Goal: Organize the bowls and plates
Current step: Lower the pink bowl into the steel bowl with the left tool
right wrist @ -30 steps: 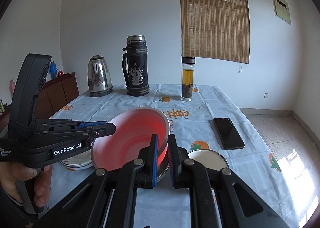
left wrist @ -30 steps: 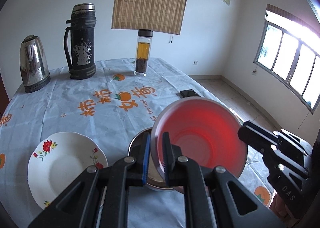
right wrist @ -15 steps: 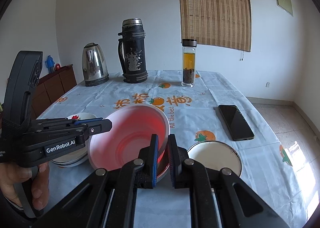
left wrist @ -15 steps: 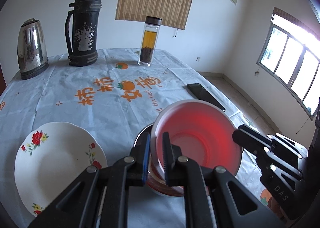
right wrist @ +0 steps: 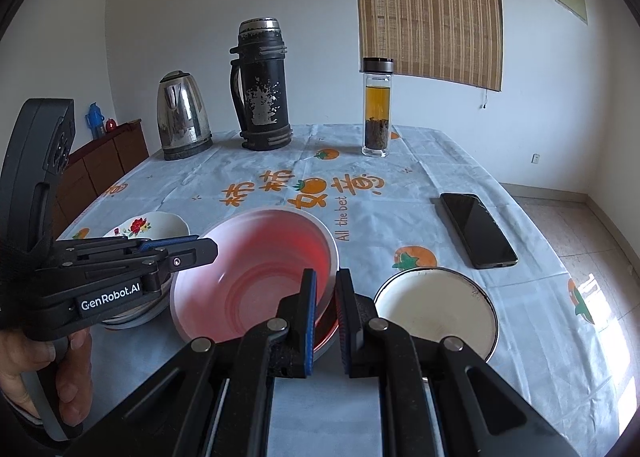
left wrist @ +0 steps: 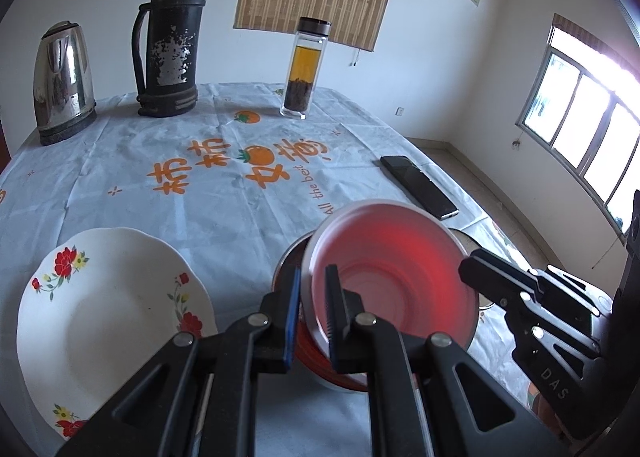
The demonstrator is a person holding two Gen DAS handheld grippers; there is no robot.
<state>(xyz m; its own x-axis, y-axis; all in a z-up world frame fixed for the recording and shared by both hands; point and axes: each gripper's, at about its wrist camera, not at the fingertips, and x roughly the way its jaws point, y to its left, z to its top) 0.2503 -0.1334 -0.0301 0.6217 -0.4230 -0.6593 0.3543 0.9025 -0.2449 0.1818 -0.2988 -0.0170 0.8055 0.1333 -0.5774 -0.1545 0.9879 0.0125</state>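
Left claw (left wrist: pixel 312 305) clamps tight on the near-left rim of the pink bowl (left wrist: pixel 394 277); right claw (right wrist: pixel 326 305) clamps tight on its near-right rim, so both hold one tilted bowl low over a red-rimmed dish (left wrist: pixel 320 361) on the tabletop (left wrist: pixel 224 185). Flowered plate (left wrist: pixel 108 321) lies left of it, white metal-rimmed dish (right wrist: pixel 438 309) right. Phone (right wrist: pixel 478 229) far right; kettle (right wrist: pixel 182 115), flask (right wrist: pixel 262 85), tea bottle (right wrist: pixel 376 109) at far edge.
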